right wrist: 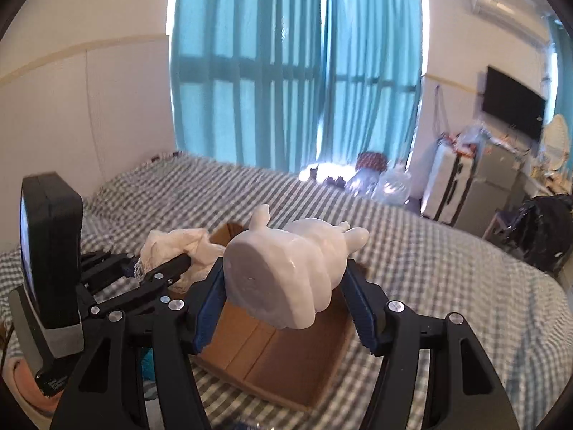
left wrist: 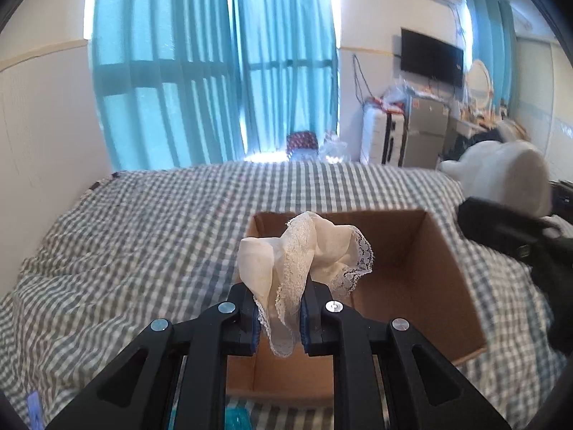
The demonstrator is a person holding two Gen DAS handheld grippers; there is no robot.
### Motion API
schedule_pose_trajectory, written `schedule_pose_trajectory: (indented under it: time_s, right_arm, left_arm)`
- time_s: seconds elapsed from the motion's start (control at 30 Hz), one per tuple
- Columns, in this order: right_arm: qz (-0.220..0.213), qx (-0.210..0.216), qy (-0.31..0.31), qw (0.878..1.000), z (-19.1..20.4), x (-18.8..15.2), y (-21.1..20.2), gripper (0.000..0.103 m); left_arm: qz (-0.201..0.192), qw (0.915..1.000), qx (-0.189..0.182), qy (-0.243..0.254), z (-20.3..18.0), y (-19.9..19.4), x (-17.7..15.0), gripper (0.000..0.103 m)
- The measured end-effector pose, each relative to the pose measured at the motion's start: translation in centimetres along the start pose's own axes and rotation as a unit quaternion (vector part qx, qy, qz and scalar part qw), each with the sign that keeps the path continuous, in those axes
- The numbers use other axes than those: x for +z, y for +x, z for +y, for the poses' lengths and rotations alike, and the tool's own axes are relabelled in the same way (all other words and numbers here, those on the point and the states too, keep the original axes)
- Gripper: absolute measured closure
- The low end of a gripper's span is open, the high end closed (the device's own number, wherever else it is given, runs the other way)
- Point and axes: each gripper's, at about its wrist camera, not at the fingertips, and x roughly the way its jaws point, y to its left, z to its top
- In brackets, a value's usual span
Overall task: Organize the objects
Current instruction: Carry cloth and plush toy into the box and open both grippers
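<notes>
My left gripper [left wrist: 278, 317] is shut on a cream lace-trimmed cloth [left wrist: 304, 254], which bunches up above the fingers and hangs between them. It hovers over the near left part of an open cardboard box [left wrist: 447, 261] lying on the checked bed. My right gripper [right wrist: 283, 286] is shut on a white animal figurine [right wrist: 286, 268], held sideways with its flat base toward the camera, above the same box [right wrist: 272, 365]. In the right wrist view the left gripper [right wrist: 157, 268] and its cloth [right wrist: 179, 247] show at the left. The figurine [left wrist: 508, 172] also appears blurred at the right of the left wrist view.
The grey-and-white checked bedspread [left wrist: 143, 236] surrounds the box. Teal curtains [left wrist: 215, 71] cover the window behind the bed. A white suitcase [right wrist: 447, 186], a wall television [right wrist: 512, 107], cabinets and clutter stand at the right. A teal item [left wrist: 236, 419] lies in front of the box.
</notes>
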Motion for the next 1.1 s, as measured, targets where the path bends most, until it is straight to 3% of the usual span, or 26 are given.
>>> schedule_pose_trajectory:
  time_s: [0.23,0.3,0.37,0.4,0.47,0.57,0.63,0.9,1.1]
  right_arm:
    - [0.035,0.019,0.036,0.999,-2.0,-2.2,5.8,0.041]
    - [0.044,0.018,0.035,0.998,-2.3,-2.8,6.6,0.04]
    - [0.048,0.02,0.037,0.998,-2.5,-3.2,6.8,0.04]
    - [0.051,0.02,0.042,0.998,-2.6,-3.5,6.8,0.04]
    - [0.047,0.023,0.052,0.997,-2.9,-3.7,6.0,0.032]
    - [0.029,0.009,0.057,0.998,-3.0,-3.1,3.7,0.019]
    - [0.016,-0.001,0.052,0.999,-2.8,-2.3,1.4,0.018]
    - [-0.048,-0.056,0.02,0.997,-1.3,-0.1,-10.4,0.002]
    - [-0.068,-0.081,0.014,0.994,0.5,-0.9,-17.7,0.0]
  left_arm:
    - [0.039,0.9991,0.007,0.014,-0.4,4.6,-1.5,0.086]
    - [0.042,0.9989,0.007,0.018,-0.5,5.0,-1.9,0.08]
    - [0.042,0.9989,0.009,0.018,-0.6,5.2,-2.1,0.062]
    - [0.04,0.9989,0.004,0.022,-0.6,5.1,-2.2,0.041]
    - [0.036,0.9992,-0.009,0.014,-0.4,4.5,-2.1,0.028]
    - [0.025,0.9996,-0.009,0.011,-0.6,2.7,-2.0,0.014]
    - [0.011,0.9999,-0.002,0.012,-0.5,1.0,-1.7,0.006]
    - [-0.037,0.9993,0.011,0.006,0.8,-7.7,-0.9,0.0]
    - [-0.058,0.9983,0.009,0.006,2.0,-14.1,-2.0,0.0]
